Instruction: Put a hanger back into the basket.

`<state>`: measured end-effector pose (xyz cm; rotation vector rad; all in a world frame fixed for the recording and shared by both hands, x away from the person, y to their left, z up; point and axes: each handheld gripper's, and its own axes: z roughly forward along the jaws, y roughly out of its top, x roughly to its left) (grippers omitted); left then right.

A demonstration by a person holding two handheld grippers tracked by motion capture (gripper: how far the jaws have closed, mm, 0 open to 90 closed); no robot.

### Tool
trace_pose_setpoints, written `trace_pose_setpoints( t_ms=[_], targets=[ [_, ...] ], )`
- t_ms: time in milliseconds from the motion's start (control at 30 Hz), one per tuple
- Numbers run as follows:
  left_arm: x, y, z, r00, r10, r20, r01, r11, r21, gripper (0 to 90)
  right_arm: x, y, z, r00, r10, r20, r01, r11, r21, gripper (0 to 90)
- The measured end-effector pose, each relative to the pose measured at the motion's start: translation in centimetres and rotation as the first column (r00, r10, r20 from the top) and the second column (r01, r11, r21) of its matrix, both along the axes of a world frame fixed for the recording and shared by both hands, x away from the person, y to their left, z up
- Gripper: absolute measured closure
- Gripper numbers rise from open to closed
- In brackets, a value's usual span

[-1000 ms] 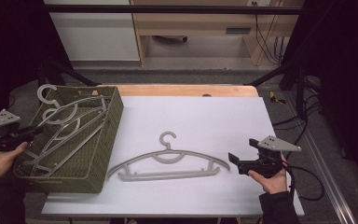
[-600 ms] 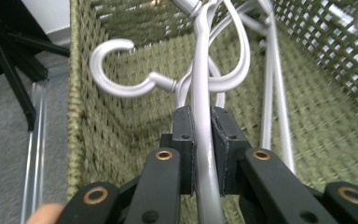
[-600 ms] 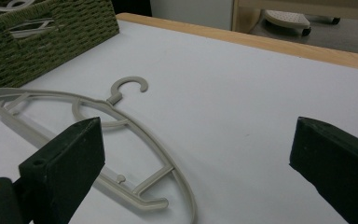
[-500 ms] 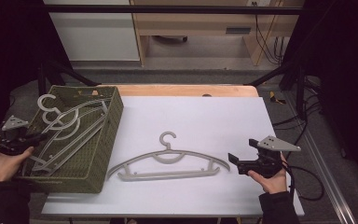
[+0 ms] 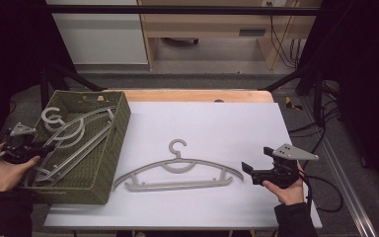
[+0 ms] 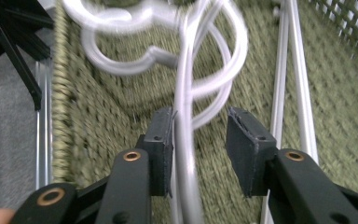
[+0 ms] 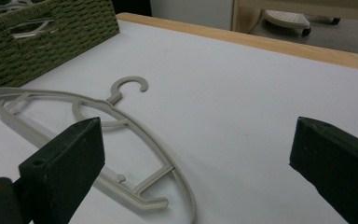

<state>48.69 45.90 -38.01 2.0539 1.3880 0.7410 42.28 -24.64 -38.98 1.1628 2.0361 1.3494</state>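
Hangers point(image 5: 76, 140) in basket point(image 5: 109, 163) — left gripper point(image 6: 200, 149) just opening, astride one.

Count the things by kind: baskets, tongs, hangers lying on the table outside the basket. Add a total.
Basket: 1
Tongs: 2 (left tongs, jaws just been opening with a basket hanger between them; right tongs)
Table hanger: 1
Total: 4

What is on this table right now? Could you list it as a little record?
Basket: green woven basket at the table's left, holding several grey hangers
Loose hanger: one grey hanger flat on the white table
Left gripper: over the basket, just been opening, a hanger rod between its fingers
Right gripper: open, beside the loose hanger's end, holding nothing
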Motion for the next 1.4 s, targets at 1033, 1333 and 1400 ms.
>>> trace_pose_setpoints(
  t_ms=[1033,1333,1400],
  targets=[
    [-4.4,-8.9,4.8,0.9269,-0.203,0.316,0.286,0.9265,-0.244,21.3,-0.4,-0.4,0.5,0.9998,-0.001,0.02,0.0,0.9998,0.02,3.1],
    [-4.9,-13.0,3.7,0.9017,-0.301,0.311,0.38,0.8939,-0.238,15.1,-0.5,-0.6,0.6,0.9996,0.001,0.028,-0.002,0.9998,0.021,3.0],
    [-5.0,-13.8,3.3,0.8994,-0.315,0.304,0.392,0.8879,-0.241,14.1,-0.6,-0.6,0.7,0.9995,-0.003,0.033,0.003,0.9997,0.026,3.0]
  ],
)
